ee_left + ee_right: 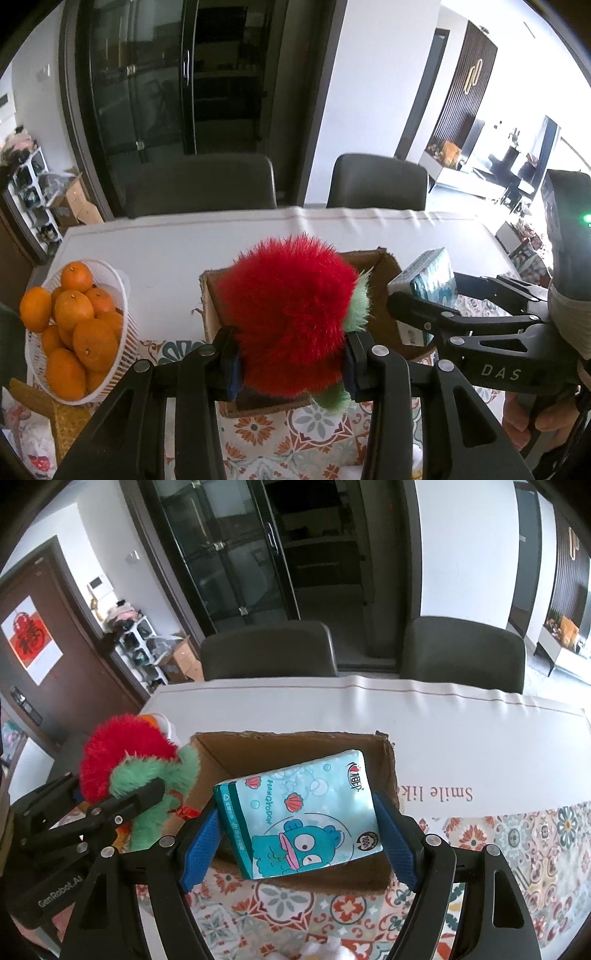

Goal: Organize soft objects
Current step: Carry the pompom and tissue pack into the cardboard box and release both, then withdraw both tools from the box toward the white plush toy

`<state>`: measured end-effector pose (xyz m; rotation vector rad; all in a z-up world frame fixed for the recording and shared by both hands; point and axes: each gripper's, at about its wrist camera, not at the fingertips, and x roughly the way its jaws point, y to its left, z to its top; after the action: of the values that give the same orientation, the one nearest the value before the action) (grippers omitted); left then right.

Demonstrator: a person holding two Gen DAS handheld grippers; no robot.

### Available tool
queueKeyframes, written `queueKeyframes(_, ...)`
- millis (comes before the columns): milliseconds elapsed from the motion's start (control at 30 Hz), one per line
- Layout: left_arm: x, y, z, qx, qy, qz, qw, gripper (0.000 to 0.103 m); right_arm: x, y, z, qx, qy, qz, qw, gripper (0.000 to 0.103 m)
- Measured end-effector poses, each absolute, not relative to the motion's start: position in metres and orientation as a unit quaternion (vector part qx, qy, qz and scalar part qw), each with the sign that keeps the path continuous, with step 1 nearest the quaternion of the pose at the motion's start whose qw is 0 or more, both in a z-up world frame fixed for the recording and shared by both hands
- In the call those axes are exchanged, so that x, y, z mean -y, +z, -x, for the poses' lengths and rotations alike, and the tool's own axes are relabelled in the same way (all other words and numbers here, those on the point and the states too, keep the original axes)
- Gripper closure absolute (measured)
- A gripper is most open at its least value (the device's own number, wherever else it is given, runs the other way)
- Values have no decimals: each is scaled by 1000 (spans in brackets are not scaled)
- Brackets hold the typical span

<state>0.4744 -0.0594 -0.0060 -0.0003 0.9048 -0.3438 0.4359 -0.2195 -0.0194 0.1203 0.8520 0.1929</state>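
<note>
Red plush toy (291, 317) with green fuzzy leaves (358, 306), clamped between the left gripper (291, 363) fingers, held just above the near left part of the open cardboard box (384, 266). Round fluffy shape, no clear long axis; green part points to the right and down in the left wrist view.

Tissue pack (299, 812), teal with cartoon fish print, pinched by the right gripper (297, 836) between its blue pads (199, 845), over the box (295, 746) opening. Long axis runs side to side between the pads, tilted, right end higher, printed face up toward the camera.

Left wrist view only: white basket (122, 295) of oranges (94, 343) at left on the table, and the pack (432, 280) seen end-on in the right gripper (410, 306). Right wrist view only: box interior looks bare brown, toy (125, 753) seen from the side with green part (155, 782) toward the box, a small red tag under it, left gripper (147, 794) partly hidden by fur, text "Smile" on the cloth.

Table (166, 251) covered with white cloth; patterned floral tile-print mat (517, 842) on the near side, box sits on it. Two dark chairs (269, 653) at the far edge. Behind: black glass-door cabinet (236, 554), white walls, brown door (48, 646) with red paper decoration, cluttered white shelf (144, 642).
</note>
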Motion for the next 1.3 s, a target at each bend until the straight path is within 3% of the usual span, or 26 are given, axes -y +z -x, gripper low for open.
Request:
queueKeyframes(500,65,-52,-511,-493,-159,1,855,59,225,-63,-484,-475,89,-70,873,24)
queueKeyframes(633,67,-56,-514,-498,-156,1,853,48,229,-74,-493,-486,96,-96,863,23)
queueKeyframes(767,64,-57,-515,-494,-142,-5,858,35,233,-78,-498,-486,83,-113,863,15)
queueKeyframes(1300,52,-37,-482,-464,-108,-15,879,28,230,-57,-465,-456,35,-58,887,13)
